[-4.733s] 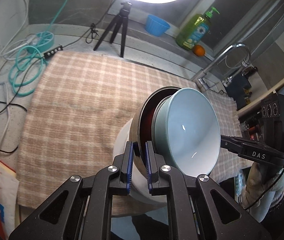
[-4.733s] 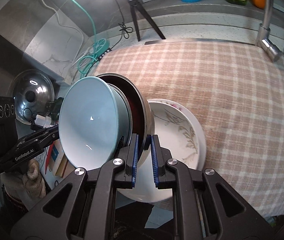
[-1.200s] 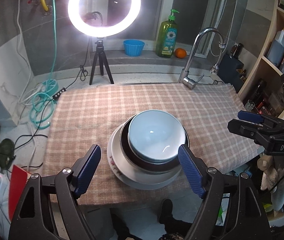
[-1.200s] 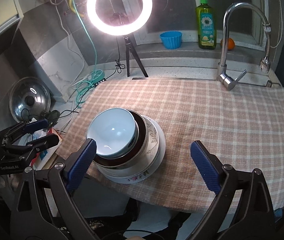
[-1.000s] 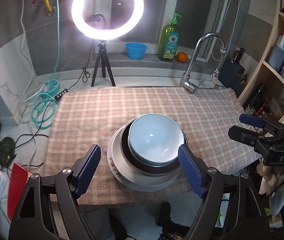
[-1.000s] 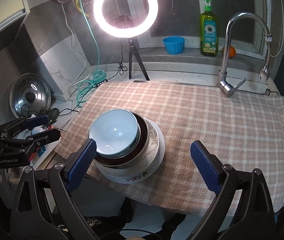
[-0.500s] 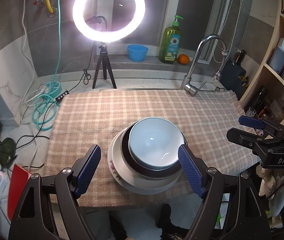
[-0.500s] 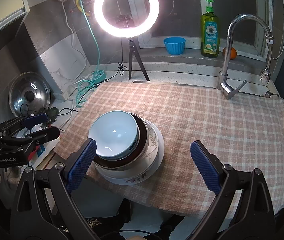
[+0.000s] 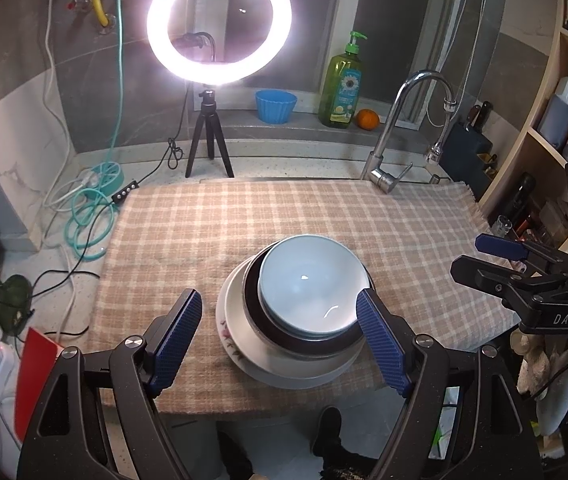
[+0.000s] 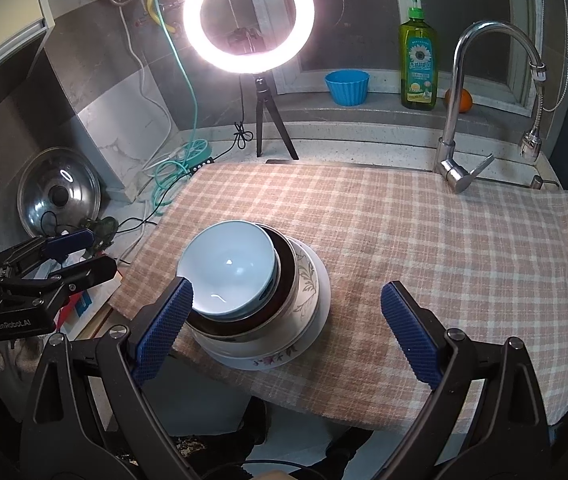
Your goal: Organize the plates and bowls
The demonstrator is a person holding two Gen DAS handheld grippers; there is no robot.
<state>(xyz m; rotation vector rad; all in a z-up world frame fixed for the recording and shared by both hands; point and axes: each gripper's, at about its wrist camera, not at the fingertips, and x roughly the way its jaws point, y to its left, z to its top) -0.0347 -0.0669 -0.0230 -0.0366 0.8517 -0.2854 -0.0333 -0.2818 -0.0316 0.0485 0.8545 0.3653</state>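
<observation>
A: Pale blue bowl (image 9: 309, 284) sits nested in dark-rimmed bowl (image 9: 256, 300), both on floral plate (image 9: 236, 332), near front edge of checked cloth (image 9: 244, 220) on worktop.
B: Tongs?
A: Left tongs (image 9: 280, 338) spread wide, empty. Right tongs (image 10: 287, 330) spread too, holding nothing.

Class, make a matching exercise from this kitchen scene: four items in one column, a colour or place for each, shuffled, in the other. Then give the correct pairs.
Items:
1. top bowl
2. soap bottle
3. orange
4. plate

Descriptions:
A. bottom of the stack
B. pale blue
C. green, with pump
D. on the ledge, right of the bottle

Pairs: 1-B, 2-C, 3-D, 4-A
</observation>
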